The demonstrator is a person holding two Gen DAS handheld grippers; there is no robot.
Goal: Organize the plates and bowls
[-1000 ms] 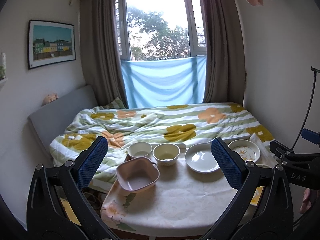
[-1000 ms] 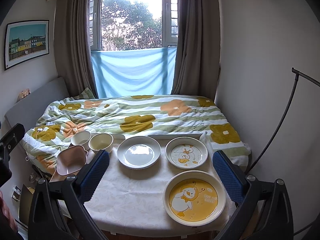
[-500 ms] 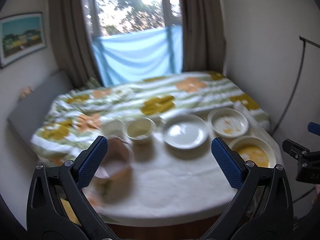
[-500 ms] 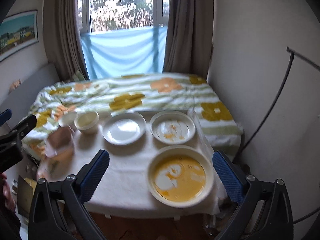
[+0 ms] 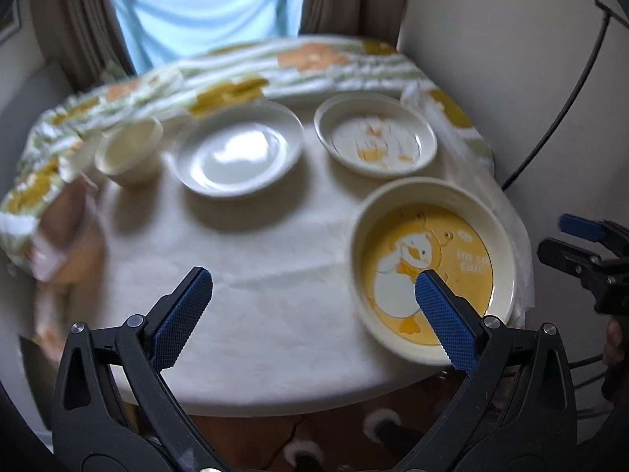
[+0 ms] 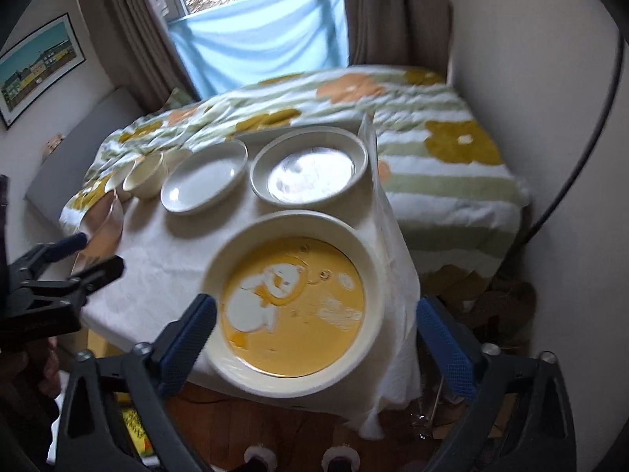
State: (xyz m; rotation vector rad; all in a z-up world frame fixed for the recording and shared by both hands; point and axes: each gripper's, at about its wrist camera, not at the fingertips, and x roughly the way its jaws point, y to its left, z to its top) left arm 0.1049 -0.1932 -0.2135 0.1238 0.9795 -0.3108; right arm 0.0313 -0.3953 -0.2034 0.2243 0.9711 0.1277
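Note:
A large yellow duck plate [image 5: 432, 271] [image 6: 293, 308] sits at the table's near right corner. Behind it stand a small duck plate [image 5: 375, 139] [image 6: 310, 173], a plain white plate [image 5: 238, 149] [image 6: 204, 179], a cream bowl [image 5: 127, 151] [image 6: 143, 175] and a blurred pink dish [image 5: 65, 232] at the left edge. My left gripper [image 5: 310, 285] is open and empty above the table's front, its right finger over the large plate. My right gripper [image 6: 314, 306] is open and empty, its fingers either side of the large plate.
The table has a white cloth [image 5: 255, 275] [image 6: 157, 259] and stands against a bed with a flowered quilt [image 6: 432, 157]. A wall and a black cable [image 6: 582, 149] are close on the right. The floor [image 6: 295, 424] shows below the front edge.
Both grippers have moved forward and down toward the table and tilted downward. The large duck plate now lies between the right gripper's fingers. Both stay open.

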